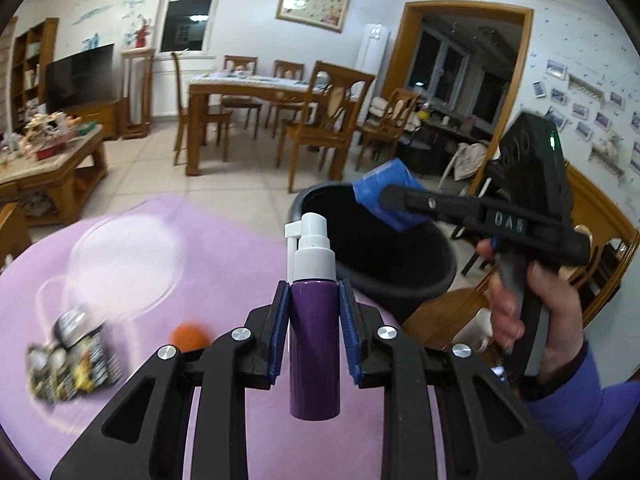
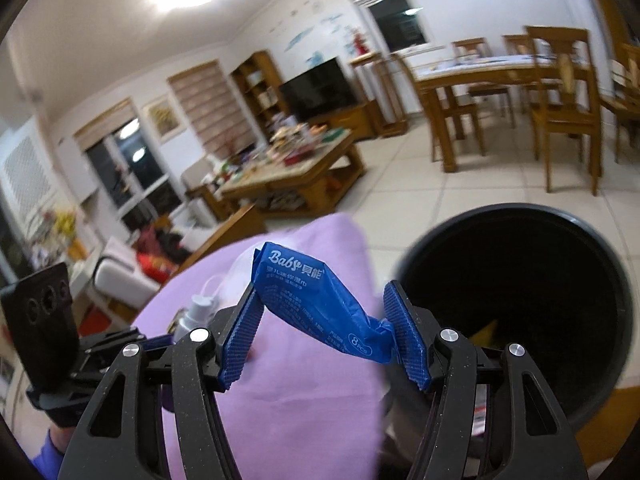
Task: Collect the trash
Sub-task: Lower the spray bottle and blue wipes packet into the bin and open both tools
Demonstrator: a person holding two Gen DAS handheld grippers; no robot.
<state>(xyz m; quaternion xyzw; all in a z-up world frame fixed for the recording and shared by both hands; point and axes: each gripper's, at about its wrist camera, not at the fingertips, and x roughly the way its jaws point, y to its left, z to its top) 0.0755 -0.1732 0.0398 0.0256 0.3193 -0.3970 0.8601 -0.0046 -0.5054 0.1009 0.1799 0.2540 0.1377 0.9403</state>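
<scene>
Only the left wrist view shows the left tongs (image 1: 315,312) clamped narrow on one purple spray bottle (image 1: 315,344), upright with its white pump (image 1: 310,248) at twelve o'clock. It also shows the bench under a lilac cloth (image 1: 224,264), carrying one clear plastic lid (image 1: 124,268) at ten o'clock, one blurred printed wrapper (image 1: 72,364) at nine o'clock and one small orange thing (image 1: 188,336) just left of the tongs. At two o'clock there, a hand (image 1: 536,312) in a purple sleeve grips the right tongs' handle over the black bin (image 1: 400,280). The right wrist view alone shows the print on the single blue wet-wipe pack (image 2: 320,304), crumpled and spanning the right tongs (image 2: 324,336), which stand fairly wide with both blue pads (image 2: 240,340) touching the pack's ends. Here the one bin (image 2: 600,320) gapes at three o'clock, just beside the pack, something yellow showing inside. At nine o'clock the left tool's black body and the bottle's white cap peek in.
</scene>
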